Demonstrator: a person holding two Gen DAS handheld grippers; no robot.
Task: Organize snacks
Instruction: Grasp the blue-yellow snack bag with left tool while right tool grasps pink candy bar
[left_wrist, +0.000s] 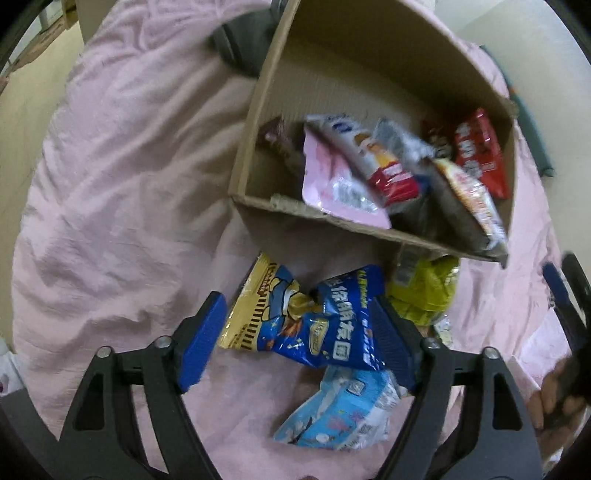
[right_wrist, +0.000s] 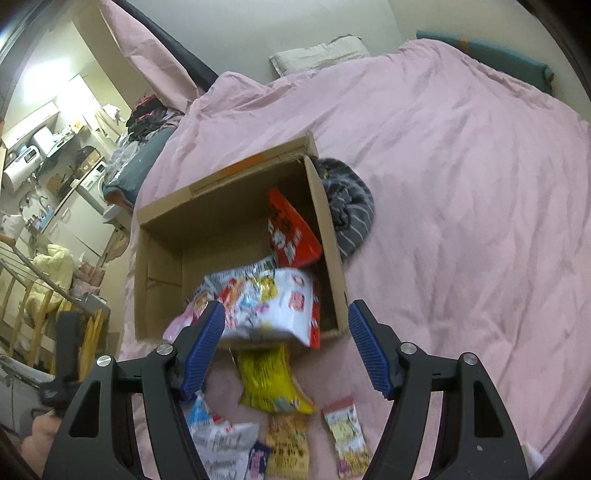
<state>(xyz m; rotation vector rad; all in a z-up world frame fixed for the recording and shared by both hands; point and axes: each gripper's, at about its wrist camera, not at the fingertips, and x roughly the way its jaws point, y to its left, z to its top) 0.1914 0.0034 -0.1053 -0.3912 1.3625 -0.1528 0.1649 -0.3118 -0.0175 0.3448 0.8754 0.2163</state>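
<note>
Landmark: cardboard box (left_wrist: 255, 147), open-topped, resting on pink bed cover (left_wrist: 110, 166); all places below given relative to it.
Box contents: several packets piled against near wall; red packet (left_wrist: 480, 151) leaning at far right corner; pink pouch (left_wrist: 332, 184) overhanging near rim.
Loose snacks: blue-and-yellow packet (left_wrist: 314, 325) lying on bed just in front of box; light-blue packet (left_wrist: 343, 410) further out, partly under it; yellow-green packet (left_wrist: 424, 291) touching near wall at right.
Left claw (left_wrist: 295, 336): released, jaws wide, blue pads straddling blue-and-yellow packet, no visible press on it; right pad overlapping packet edge.
Right claw (right_wrist: 286, 347): released, empty, hovering over near rim of box; white packet (right_wrist: 273, 306) between jaws in line of sight, not gripped.
Risk 1, double pick: closure likely to catch light-blue packet together with upper one; cause, overlap of the two.
Risk 2, slip: glossy crinkled film, pads near packet ends rather than middle; probable loss during lift to box.
Risk 3, cloth snag: soft bed cover beneath; deep descent likely to pinch fabric and drag box.
Risk 4, spill: pink pouch balanced on rim; knock from either claw or from a dropped packet enough to tip it out.
Risk 5, collision: both claws working close to near wall of box; crossing paths probable.
Image quality: motion blur in both views; fine contact uncertain.
</note>
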